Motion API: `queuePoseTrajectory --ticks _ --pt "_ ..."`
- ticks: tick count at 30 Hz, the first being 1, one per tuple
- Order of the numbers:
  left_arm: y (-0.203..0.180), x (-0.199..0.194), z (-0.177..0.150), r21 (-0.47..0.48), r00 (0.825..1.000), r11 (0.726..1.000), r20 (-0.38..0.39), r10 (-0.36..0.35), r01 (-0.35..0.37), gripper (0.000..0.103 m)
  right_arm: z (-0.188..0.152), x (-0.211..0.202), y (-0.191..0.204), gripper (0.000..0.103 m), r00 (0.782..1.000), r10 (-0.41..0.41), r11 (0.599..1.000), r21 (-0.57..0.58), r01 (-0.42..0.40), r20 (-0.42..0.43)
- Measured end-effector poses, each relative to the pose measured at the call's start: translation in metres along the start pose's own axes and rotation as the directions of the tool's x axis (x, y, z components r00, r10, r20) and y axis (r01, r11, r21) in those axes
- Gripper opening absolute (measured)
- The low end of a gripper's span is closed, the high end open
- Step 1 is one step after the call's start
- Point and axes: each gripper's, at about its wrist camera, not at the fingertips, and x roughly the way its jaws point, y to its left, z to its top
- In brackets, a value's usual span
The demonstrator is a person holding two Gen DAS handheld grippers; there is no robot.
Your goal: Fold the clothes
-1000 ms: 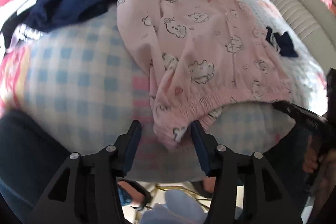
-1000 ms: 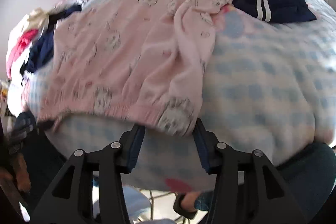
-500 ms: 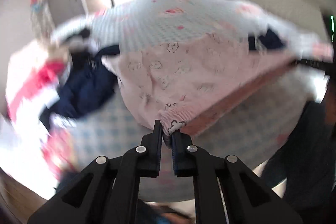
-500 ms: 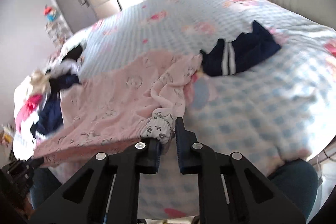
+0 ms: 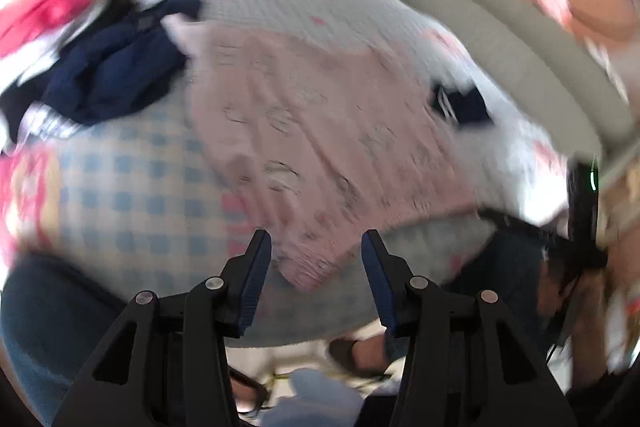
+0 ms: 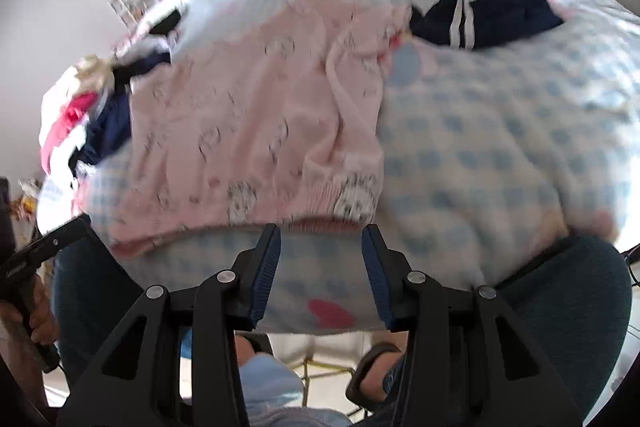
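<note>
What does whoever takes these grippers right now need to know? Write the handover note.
Left gripper: jaws opening, pink top's hem corner between them, not pinched.
Right gripper: jaws opening, nothing in them, hem just beyond the tips.
Pink top lies spread on the bed, hem at the near edge, one sleeve flopped over the body.
Navy garment lies beyond it, unfolded pile on the far left.
Done: top laid out. Left: all folds, then the other clothes.

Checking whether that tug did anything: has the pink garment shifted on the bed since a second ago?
Yes. The pink garment now lies flatter, its hem drawn back to the bed's near edge after being lifted half a second ago; both grippers are letting go.
</note>
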Motion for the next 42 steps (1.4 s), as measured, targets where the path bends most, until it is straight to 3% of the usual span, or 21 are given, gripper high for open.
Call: queuePoseTrajectory --ticks 2,4,5,8,11,14,16,18,22,23,24,26,28,31,33,35,38,42 --pt "0.014 0.012 0.0 -0.084 0.998 0.995 -0.042 0.056 -0.059 0.029 0.006 0.001 -0.006 0.043 0.999 -0.029 0.999 0.029 0.029 0.021" --pt "0.024 0.022 -0.001 -0.158 0.994 0.983 -0.078 0.078 -0.089 0.029 0.015 0.012 -0.012 0.043 0.997 -0.071 0.997 0.043 0.071 0.002" --pt "0.022 0.024 -0.003 -0.171 0.997 0.984 -0.073 0.039 -0.051 0.029 0.017 0.015 -0.012 0.043 0.997 -0.071 0.997 0.04 0.071 -0.005" --pt "0.013 0.034 -0.003 -0.154 0.998 0.988 -0.066 0.006 -0.016 0.029 0.02 0.025 -0.01 0.043 0.998 -0.066 0.998 0.021 0.066 -0.012" --pt "0.013 0.052 -0.009 -0.174 0.992 0.985 -0.128 -0.017 -0.006 0.029 0.02 0.041 -0.014 0.043 0.993 -0.105 0.994 0.018 0.106 -0.047" --pt "0.011 0.058 -0.021 -0.134 0.982 0.988 -0.181 0.048 -0.073 0.029 0.018 0.056 -0.023 0.041 0.985 -0.146 0.988 0.031 0.149 -0.088" --pt "0.01 0.054 -0.025 -0.115 0.978 0.988 -0.194 0.078 -0.102 0.03 0.018 0.049 -0.029 0.041 0.985 -0.16 0.986 0.039 0.163 -0.069" --pt "0.015 0.045 -0.027 -0.154 0.984 0.985 -0.174 0.05 -0.077 0.031 0.02 0.04 -0.033 0.041 0.977 -0.211 0.977 0.03 0.212 -0.041" --pt "0.032 0.031 -0.023 -0.295 0.992 0.952 -0.07 -0.101 0.076 0.035 0.029 0.024 -0.043 0.044 0.992 -0.126 0.987 0.099 0.125 0.008" --pt "0.037 0.032 -0.022 -0.329 0.99 0.938 -0.05 -0.131 0.108 0.044 0.031 0.026 -0.043 0.045 0.995 -0.102 0.99 0.102 0.1 0.008" --pt "0.039 0.034 -0.022 -0.352 0.987 0.927 -0.041 -0.155 0.131 0.052 0.033 0.031 -0.039 0.046 0.997 -0.075 0.992 0.102 0.075 0.0" --pt "0.04 0.046 -0.025 -0.372 0.981 0.916 -0.059 -0.185 0.151 0.058 0.035 0.048 -0.032 0.059 0.999 -0.036 0.994 0.098 0.039 -0.031" --pt "0.037 0.06 -0.027 -0.377 0.975 0.913 -0.084 -0.203 0.158 0.06 0.033 0.072 -0.031 0.059 0.996 0.026 0.993 0.113 -0.016 -0.086" --pt "0.026 0.069 -0.028 -0.326 0.979 0.938 -0.119 -0.168 0.121 0.052 0.029 0.081 -0.023 0.044 0.995 0.001 0.994 0.105 0.009 -0.095" --pt "0.018 0.065 -0.024 -0.275 0.983 0.955 -0.113 -0.144 0.108 0.023 0.03 0.075 -0.016 0.033 0.998 -0.006 0.996 0.09 0.012 -0.068" --pt "0.013 0.06 -0.02 -0.248 0.985 0.962 -0.094 -0.144 0.117 0.015 0.032 0.066 -0.012 0.021 0.999 -0.009 0.997 0.081 0.013 -0.044" --pt "0.004 0.039 -0.001 -0.172 0.992 0.979 -0.04 -0.119 0.11 0.013 0.038 0.045 -0.012 0.011 1.0 0.015 0.996 0.087 -0.016 0.003" --pt "-0.003 -0.005 0.022 -0.093 0.989 0.988 0.092 -0.112 0.121 0.012 0.049 0.004 -0.006 0.011 0.989 0.09 0.99 0.095 -0.102 0.118"
